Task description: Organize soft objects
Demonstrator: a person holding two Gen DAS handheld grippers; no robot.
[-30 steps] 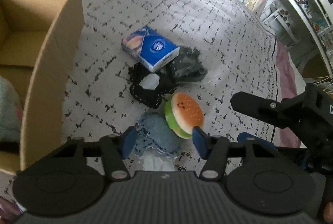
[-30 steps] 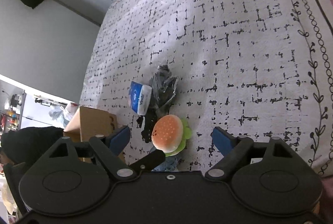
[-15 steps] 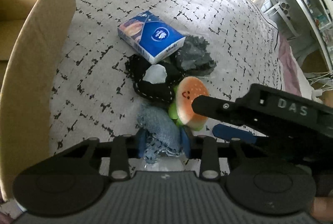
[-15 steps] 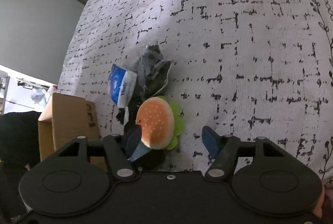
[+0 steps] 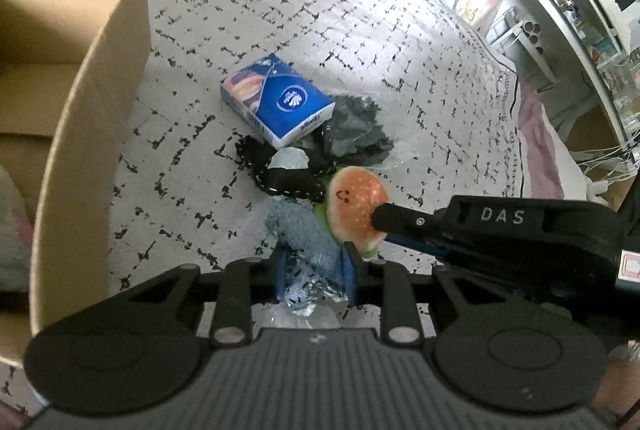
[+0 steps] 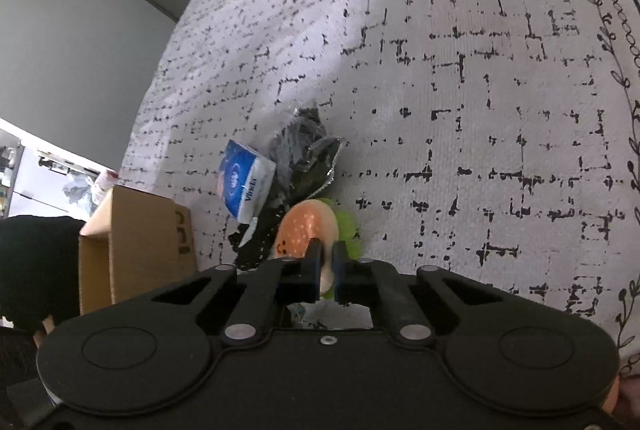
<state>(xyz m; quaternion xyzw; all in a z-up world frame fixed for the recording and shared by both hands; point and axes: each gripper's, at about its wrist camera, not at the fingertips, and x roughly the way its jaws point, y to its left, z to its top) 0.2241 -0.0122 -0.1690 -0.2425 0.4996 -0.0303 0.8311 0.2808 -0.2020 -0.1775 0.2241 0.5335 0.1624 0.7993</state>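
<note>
A blue denim cloth [image 5: 304, 230] lies on the patterned bedspread [image 5: 280, 10], and my left gripper [image 5: 314, 266] is closing its jaws on it, blue pads pressing both sides. Beside it, a plush burger [image 5: 354, 198] with a smiley face and green lettuce is pinched at its rim by my right gripper [image 6: 326, 258], whose jaws are closing to a narrow gap. In the left wrist view the right gripper [image 5: 386, 228] reaches in from the right. The burger [image 6: 306, 226] touches a black stitched pouch [image 5: 288, 178].
A blue tissue pack [image 5: 280, 110] and a dark grey bagged item [image 5: 356, 138] lie just beyond the pouch. An open cardboard box [image 5: 100, 90] stands at the left with something soft inside. Cluttered shelves [image 5: 560, 10] run past the bed's right edge. A dark sleeve [image 6: 28, 270] is beside the box.
Both grippers came down onto the pile and closed: the left onto the denim cloth, the right from wide open onto the burger's rim.
</note>
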